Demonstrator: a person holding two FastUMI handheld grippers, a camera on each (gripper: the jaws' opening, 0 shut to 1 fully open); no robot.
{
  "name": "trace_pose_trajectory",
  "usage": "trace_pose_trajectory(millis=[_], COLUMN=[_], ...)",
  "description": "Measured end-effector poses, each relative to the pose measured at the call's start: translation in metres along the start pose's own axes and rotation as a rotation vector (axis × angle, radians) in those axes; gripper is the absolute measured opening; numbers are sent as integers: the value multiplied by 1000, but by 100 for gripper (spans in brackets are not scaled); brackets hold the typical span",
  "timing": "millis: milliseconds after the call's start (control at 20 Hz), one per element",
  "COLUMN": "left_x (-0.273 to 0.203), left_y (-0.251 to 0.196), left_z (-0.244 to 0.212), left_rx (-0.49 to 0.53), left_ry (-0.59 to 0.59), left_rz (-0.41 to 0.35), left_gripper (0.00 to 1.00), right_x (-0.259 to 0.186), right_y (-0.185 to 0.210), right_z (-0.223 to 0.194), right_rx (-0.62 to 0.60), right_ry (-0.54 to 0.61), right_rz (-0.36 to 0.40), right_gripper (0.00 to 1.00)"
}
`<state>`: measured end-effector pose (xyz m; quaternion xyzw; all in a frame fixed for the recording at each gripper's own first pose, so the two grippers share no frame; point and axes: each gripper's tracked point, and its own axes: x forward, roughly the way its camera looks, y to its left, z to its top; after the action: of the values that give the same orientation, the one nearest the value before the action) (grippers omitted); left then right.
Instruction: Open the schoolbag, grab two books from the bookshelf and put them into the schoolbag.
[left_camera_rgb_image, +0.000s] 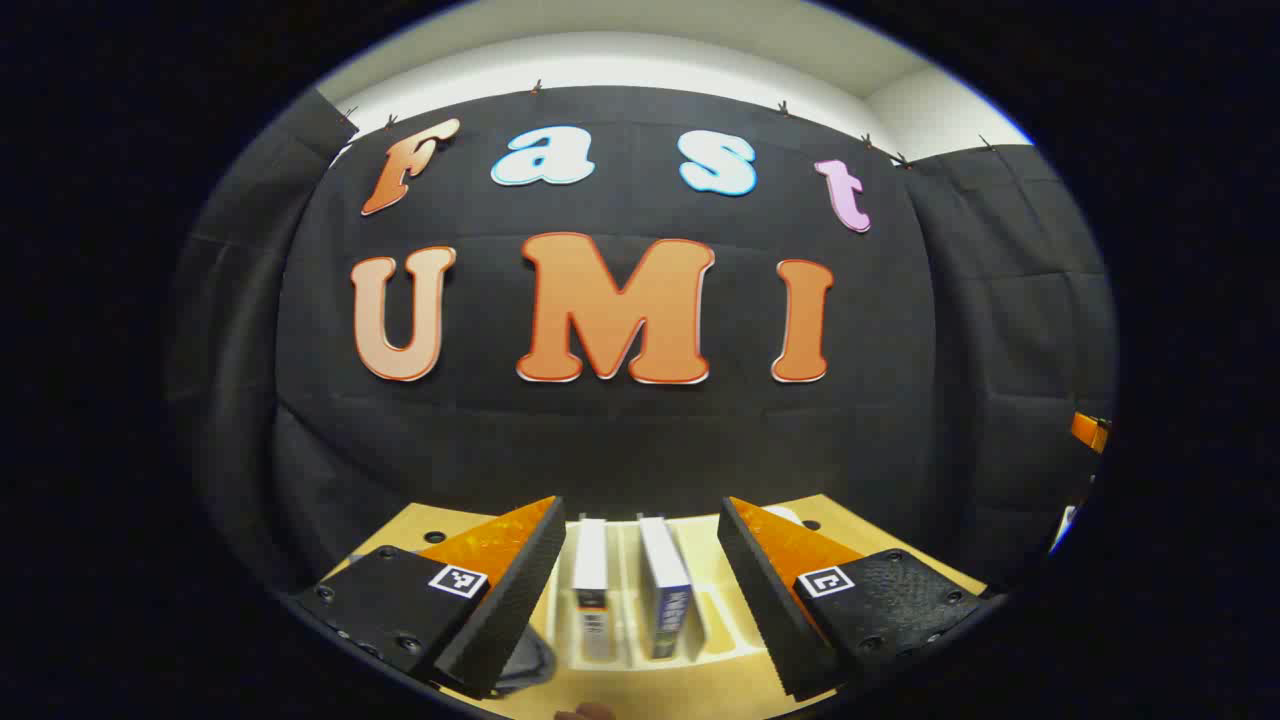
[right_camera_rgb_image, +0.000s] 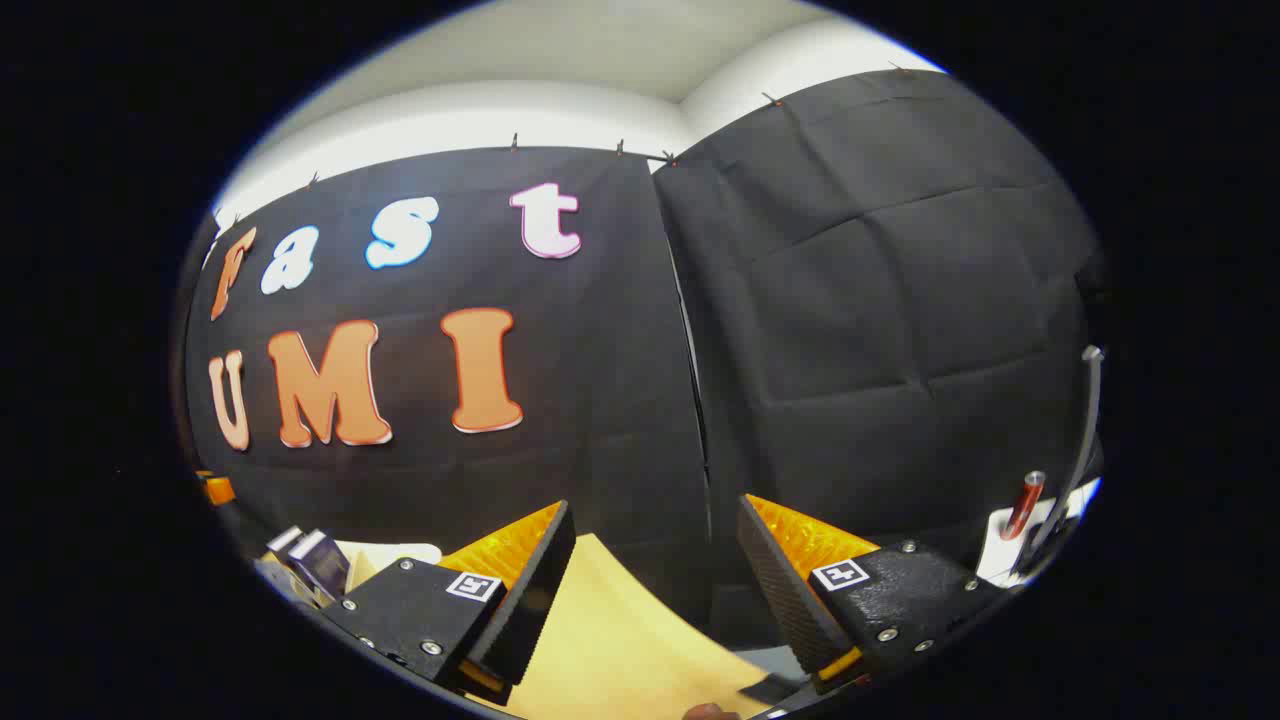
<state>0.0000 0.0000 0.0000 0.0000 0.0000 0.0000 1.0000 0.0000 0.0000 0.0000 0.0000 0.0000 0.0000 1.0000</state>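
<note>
The left claw (left_camera_rgb_image: 640, 560) is being held wide, gripping nothing, lined up over two books (left_camera_rgb_image: 633, 590) that are standing upright in the slots of a pale bookshelf (left_camera_rgb_image: 725, 625) on the counter (left_camera_rgb_image: 440, 520). The right claw (right_camera_rgb_image: 655, 590) is also being held wide and empty above bare counter. The book-fetching step is judged to be in hand; next, one book must be straddled and clamped. Whether the schoolbag is open cannot be told.

The right gripper (right_camera_rgb_image: 655, 590) hangs open above the table (right_camera_rgb_image: 610, 640), nothing between its fingers. Books (right_camera_rgb_image: 318, 560) stand far left of the gripper.
</note>
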Motion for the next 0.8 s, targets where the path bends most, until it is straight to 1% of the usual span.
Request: trace_pose_trajectory(millis=[50,100,150,200,250,300,400,450,500,550,600,650,700,750,800], left_x=[-9,-19,-27,-34,-39,-46,-63,-69,-75,-78,-82,-86,-87,-88,-87], left_y=[30,57,78,95,112,131,177,196,211,224,234,243,248,250,248], left_z=[2,6,8,5,5,5,13,16,13,13,10,9,5,2,-3], left_rx=[16,20,10,-11,-37,-63,-92,-85,-71,-53,-39,-31,-32,-41,-55], left_ry=[12,15,22,36,51,61,30,21,20,22,28,36,43,61,78], left_rz=[18,28,26,24,28,42,123,158,191,218,235,251,260,261,257], left_gripper=[96,96,96,96,96,96,96,96,96,96,96,95,96,95,96], right_x=[-12,-24,-33,-42,-46,-49,-50,-51,-54,-55,-56,-56,-53,-49,-47], right_y=[20,38,55,73,90,104,131,143,157,175,193,207,221,233,248], right_z=[-1,-3,-2,1,6,11,22,27,35,40,43,42,39,34,28], right_rx=[4,2,-2,-5,-6,-8,-25,-28,-23,-18,-14,-12,-14,-28,-51], right_ry=[6,16,27,38,50,59,70,69,64,55,52,54,67,84,96], right_rz=[4,12,25,47,64,76,87,96,114,141,168,189,203,220,254], right_gripper=[85,97,97,100,97,97,97,97,100,100,100,97,97,100,100])
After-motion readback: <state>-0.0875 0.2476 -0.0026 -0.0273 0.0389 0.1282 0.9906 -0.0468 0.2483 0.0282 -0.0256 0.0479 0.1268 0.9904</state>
